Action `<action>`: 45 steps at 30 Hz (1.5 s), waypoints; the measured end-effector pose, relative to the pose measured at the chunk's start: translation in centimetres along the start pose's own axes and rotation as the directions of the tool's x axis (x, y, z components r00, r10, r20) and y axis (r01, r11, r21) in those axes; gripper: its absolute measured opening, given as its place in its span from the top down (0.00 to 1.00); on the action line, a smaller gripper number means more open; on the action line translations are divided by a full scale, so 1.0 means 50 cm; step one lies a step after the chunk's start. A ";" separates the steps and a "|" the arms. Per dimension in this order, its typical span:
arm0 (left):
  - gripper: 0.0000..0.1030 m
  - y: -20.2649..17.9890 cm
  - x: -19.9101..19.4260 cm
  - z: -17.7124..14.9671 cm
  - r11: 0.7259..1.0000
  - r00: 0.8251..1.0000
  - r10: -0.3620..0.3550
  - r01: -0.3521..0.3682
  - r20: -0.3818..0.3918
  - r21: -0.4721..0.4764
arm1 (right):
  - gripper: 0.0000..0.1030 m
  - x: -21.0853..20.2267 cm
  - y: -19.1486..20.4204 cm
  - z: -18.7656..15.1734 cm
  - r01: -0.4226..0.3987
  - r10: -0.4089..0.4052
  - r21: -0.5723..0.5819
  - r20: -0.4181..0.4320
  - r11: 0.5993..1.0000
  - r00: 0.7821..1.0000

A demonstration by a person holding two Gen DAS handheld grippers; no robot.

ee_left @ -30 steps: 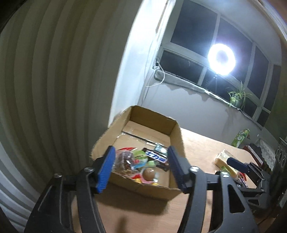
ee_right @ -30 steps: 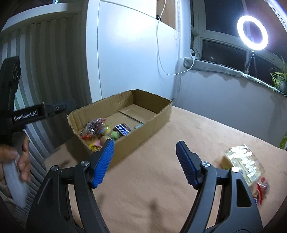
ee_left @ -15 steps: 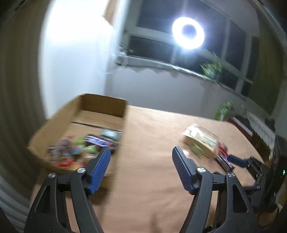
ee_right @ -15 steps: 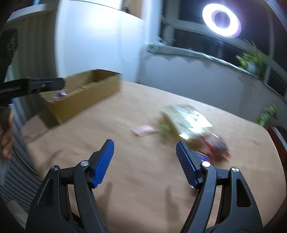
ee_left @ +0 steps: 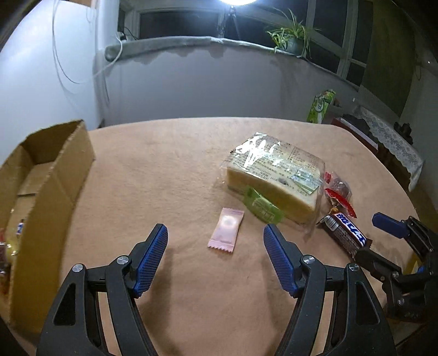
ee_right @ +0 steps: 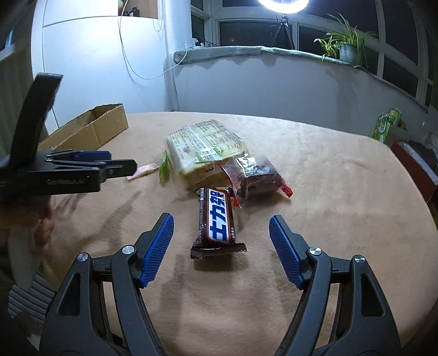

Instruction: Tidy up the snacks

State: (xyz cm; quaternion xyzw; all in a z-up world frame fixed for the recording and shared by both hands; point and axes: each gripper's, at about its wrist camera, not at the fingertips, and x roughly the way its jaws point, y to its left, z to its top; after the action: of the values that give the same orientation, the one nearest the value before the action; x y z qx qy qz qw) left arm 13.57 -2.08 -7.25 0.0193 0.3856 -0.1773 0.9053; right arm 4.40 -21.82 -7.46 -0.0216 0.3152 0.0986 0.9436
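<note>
Hovering w/ fingers apart, gripping nothing — left gripper (ee_left: 216,252) over pink sachet (ee_left: 226,231), right gripper (ee_right: 221,241) over choc bar (ee_right: 217,219).

Pink sachet (ee_left: 226,231), brown-and-blue chocolate bar (ee_right: 217,219), tan table (ee_right: 328,191).

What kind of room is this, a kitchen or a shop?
Probably neither: it looks like a room in someone's home, at night. A cloth-covered table with loose snacks stands by dark windows, a potted plant sits on the sill, and a ring light shines above, likely set up for filming.
</note>
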 end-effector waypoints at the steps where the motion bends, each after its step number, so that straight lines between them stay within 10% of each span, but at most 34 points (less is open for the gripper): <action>1: 0.30 0.000 0.002 0.000 1.000 1.000 -0.003 0.003 -0.004 -0.001 | 0.27 0.002 -0.001 0.001 -0.001 0.001 0.003 0.001 1.000 1.000; 12: 0.58 -0.023 0.040 -0.004 0.999 0.998 -0.003 0.006 -0.065 0.051 | 0.28 0.042 -0.007 0.000 -0.014 0.015 0.013 -0.032 1.000 0.999; 18: 0.81 -0.028 0.042 -0.001 0.997 0.998 -0.008 0.013 -0.067 0.073 | 0.61 0.048 0.000 -0.007 -0.009 0.009 -0.005 -0.043 1.000 0.999; 23: 0.82 -0.022 0.039 -0.001 0.997 0.998 -0.032 0.036 -0.060 0.069 | 0.62 0.040 0.001 -0.011 -0.012 0.012 -0.003 -0.033 1.000 0.999; 24: 0.97 -0.022 0.038 0.000 0.997 0.998 -0.038 0.042 -0.059 0.068 | 0.67 0.037 -0.001 -0.011 -0.019 0.019 0.002 -0.028 1.000 0.999; 45: 0.97 -0.006 -0.057 -0.020 0.993 0.990 -0.116 0.118 0.077 -0.012 | 0.72 -0.043 0.012 0.020 -0.008 0.007 0.017 0.100 1.000 0.995</action>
State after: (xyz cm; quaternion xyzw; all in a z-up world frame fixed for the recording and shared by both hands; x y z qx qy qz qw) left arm 10.93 -1.33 -5.93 -0.0176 0.3530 -0.2274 0.9074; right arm 3.18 -21.50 -5.36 -0.0072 0.2685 0.1004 0.9580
